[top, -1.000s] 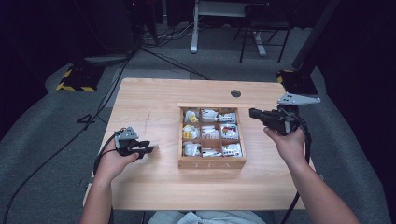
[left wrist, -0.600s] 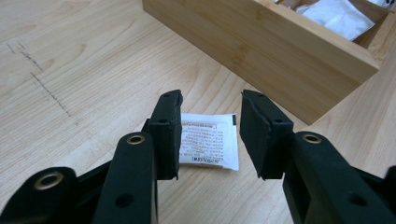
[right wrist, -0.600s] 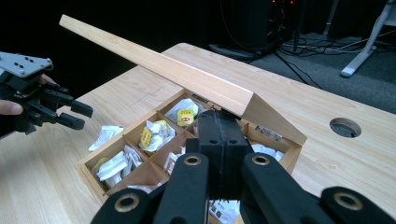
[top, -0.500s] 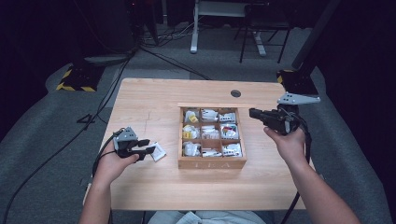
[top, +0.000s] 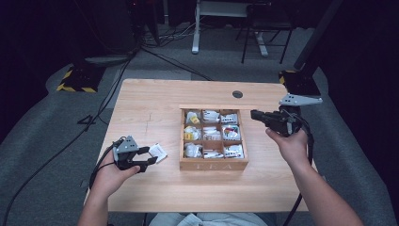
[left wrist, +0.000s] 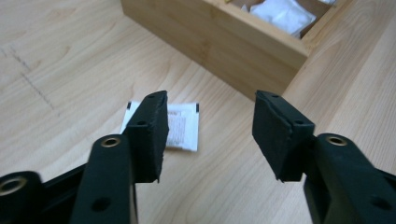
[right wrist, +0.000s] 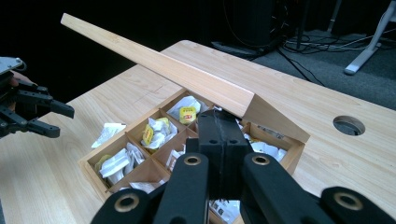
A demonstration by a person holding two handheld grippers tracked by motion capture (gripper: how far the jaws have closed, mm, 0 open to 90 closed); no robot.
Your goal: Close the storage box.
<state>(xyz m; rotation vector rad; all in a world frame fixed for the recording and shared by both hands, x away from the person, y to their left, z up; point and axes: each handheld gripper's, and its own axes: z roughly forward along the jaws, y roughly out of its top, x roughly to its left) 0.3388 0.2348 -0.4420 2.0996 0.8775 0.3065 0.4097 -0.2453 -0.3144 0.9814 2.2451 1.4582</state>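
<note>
Dropped beside the tea box [top: 214, 164], the sachet [top: 158, 151] lies free — left tongs [top: 149, 157] just opened, right tongs [top: 254, 114] closed.

The left gripper [top: 147, 157] hangs low just left of the wooden tea box [top: 214, 164], its jaws having just been opening (nothing between the pads). The right gripper [top: 254, 114], jaws pressed together, is held raised at the box's right edge, pointing across it.

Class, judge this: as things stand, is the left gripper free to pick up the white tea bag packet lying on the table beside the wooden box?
Probably yes. The left gripper is open just short of the tea bag packet, which lies flat and alone on the table, apart from the wooden tea box.
</note>
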